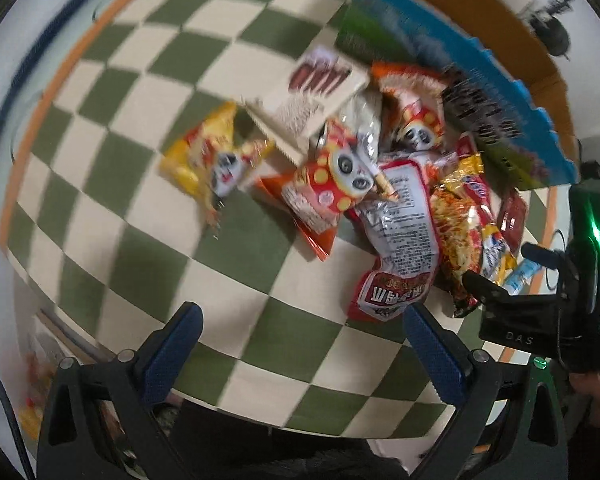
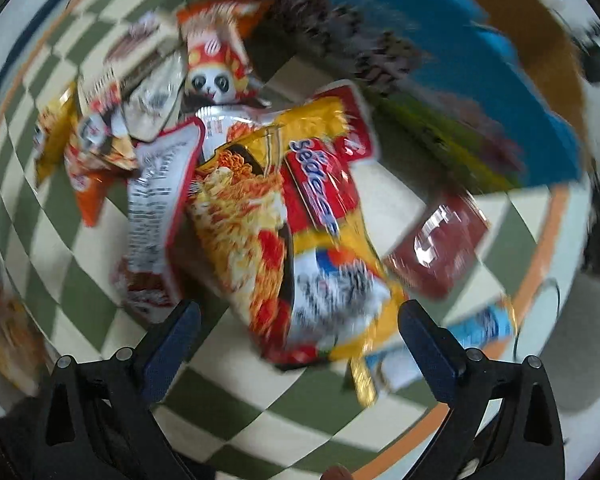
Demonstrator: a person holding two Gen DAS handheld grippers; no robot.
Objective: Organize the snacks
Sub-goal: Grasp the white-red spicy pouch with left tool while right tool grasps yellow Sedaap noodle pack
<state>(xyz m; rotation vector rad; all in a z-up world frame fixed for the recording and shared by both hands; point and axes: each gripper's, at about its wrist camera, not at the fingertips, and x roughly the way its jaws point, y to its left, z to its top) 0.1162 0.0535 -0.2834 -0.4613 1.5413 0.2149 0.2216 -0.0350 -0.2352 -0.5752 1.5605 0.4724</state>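
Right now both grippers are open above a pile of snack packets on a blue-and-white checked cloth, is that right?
Not quite: the cloth is checked green and cream, not blue and white, as the left wrist view shows. The rest holds: the left gripper and the right gripper are both open, with the pile of snack packets ahead of them.

From my right wrist feed, blur smears the blue box [image 2: 440, 40] at one o'clock, its print unreadable to me.
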